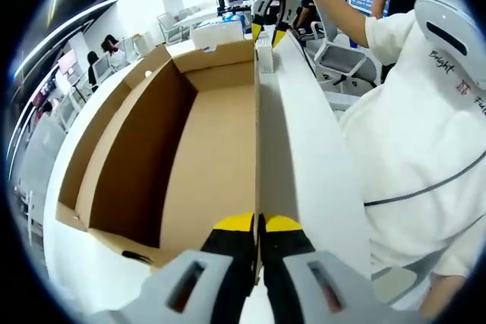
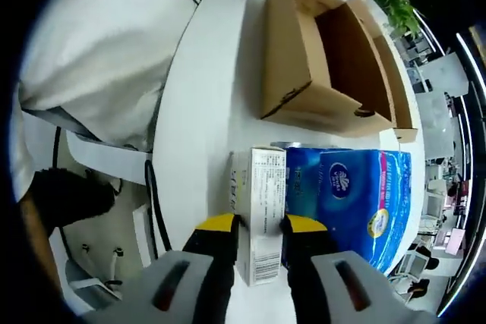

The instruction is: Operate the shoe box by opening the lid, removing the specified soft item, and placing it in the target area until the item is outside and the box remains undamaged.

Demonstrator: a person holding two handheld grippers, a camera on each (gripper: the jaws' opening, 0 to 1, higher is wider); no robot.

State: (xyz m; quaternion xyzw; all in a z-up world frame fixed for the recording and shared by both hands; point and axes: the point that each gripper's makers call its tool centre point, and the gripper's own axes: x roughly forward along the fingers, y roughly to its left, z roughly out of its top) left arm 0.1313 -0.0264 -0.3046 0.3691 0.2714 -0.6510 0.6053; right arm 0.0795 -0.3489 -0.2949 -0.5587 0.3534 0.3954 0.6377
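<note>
Box open on the white table, brown inside bare, filling the middle of the left gripper view. Left gripper pinched narrow on the box's near wall edge at 6 o'clock. Right gripper clamped on a small white carton at 6 o'clock in the right gripper view, blue tissue pack touching it at 4 o'clock, box beyond at 1 o'clock. Person in white at 3 o'clock in the left gripper view.
</note>
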